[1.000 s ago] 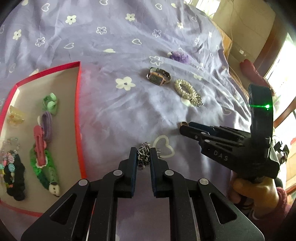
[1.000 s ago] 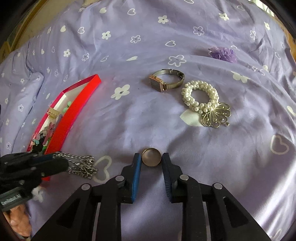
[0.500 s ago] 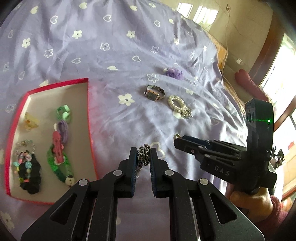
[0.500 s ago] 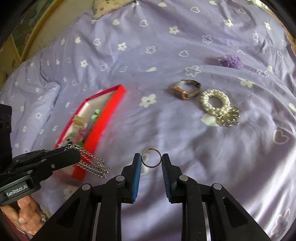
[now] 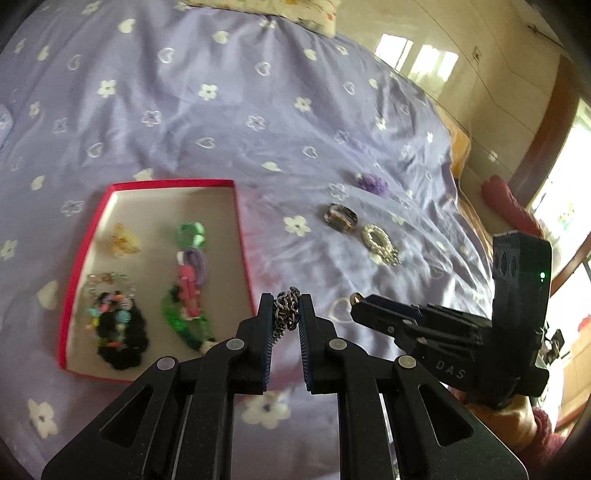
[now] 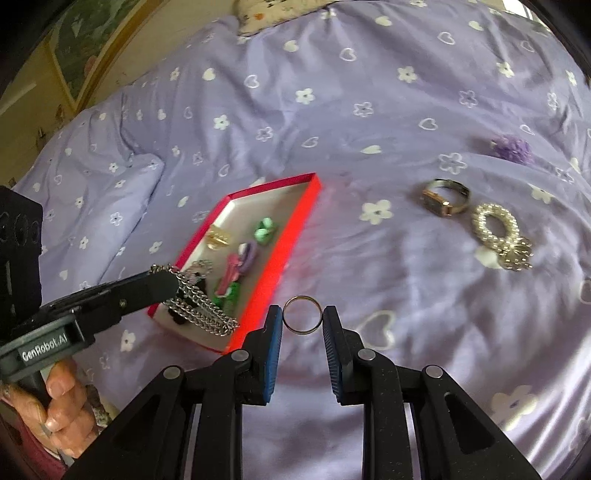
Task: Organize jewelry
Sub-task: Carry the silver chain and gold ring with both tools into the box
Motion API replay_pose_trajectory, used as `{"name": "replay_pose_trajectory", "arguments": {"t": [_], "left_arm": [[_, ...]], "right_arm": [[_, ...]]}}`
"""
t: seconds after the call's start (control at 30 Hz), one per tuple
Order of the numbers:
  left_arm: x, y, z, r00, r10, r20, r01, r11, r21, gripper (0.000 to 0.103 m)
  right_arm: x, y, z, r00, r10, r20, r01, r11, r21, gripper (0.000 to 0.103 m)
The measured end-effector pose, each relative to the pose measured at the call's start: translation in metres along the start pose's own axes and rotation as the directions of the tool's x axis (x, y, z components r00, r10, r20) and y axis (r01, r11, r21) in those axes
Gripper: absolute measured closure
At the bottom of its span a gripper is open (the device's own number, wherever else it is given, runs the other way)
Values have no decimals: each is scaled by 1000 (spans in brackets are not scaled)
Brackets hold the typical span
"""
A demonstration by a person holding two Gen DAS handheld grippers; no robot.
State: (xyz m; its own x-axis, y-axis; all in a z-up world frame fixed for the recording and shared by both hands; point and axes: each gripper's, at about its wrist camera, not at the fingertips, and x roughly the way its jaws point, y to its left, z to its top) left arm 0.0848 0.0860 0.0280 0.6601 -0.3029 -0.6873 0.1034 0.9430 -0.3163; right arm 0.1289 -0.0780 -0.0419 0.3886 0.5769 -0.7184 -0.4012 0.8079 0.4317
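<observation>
A purple flowered bedspread covers the bed beneath a pillow.

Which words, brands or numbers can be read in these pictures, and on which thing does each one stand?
"DAS": on the side of the right gripper, seen from the left wrist view.
"GenRobot.AI": on the body of the left gripper, seen from the right wrist view.
The watch face is too small and blurred to read.

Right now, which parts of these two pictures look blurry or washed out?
Left wrist view: the red box and its contents are motion-smeared, the window at right is blown out, while the chain in the left tongs stays sharp. Right wrist view: the watch looks soft, the ring crisp; both views bend at the edges.
</observation>
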Motion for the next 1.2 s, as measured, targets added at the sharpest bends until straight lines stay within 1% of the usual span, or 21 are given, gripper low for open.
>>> {"name": "replay_pose_trajectory", "arguments": {"t": [0.23,0.47,0.53,0.9,0.97,1.2], "left_arm": [[-20,32,0,998,44,35,-42,997,-61,92],[-26,57,-3,996,78,40,-74,992,-101,92],[-25,63,-5,995,92,36,-87,991,-106,92],[-11,92,-10,994,113,6,-111,982,-151,92],[-8,96,-11,992,129,1,-127,980,-154,92],[4,119,-19,988,148,-31,-151,969,-193,92]], "right_arm": [[10,24,1,999,38,-14,-38,999,-25,80],[25,47,4,997,67,-32,-68,996,-49,80],[31,53,4,997,72,-39,-74,996,-53,80],[66,73,4,992,85,-94,-93,993,-79,80],[73,76,4,991,84,-105,-93,992,-87,80],[98,83,1,987,66,-148,-83,990,-113,80]]}}
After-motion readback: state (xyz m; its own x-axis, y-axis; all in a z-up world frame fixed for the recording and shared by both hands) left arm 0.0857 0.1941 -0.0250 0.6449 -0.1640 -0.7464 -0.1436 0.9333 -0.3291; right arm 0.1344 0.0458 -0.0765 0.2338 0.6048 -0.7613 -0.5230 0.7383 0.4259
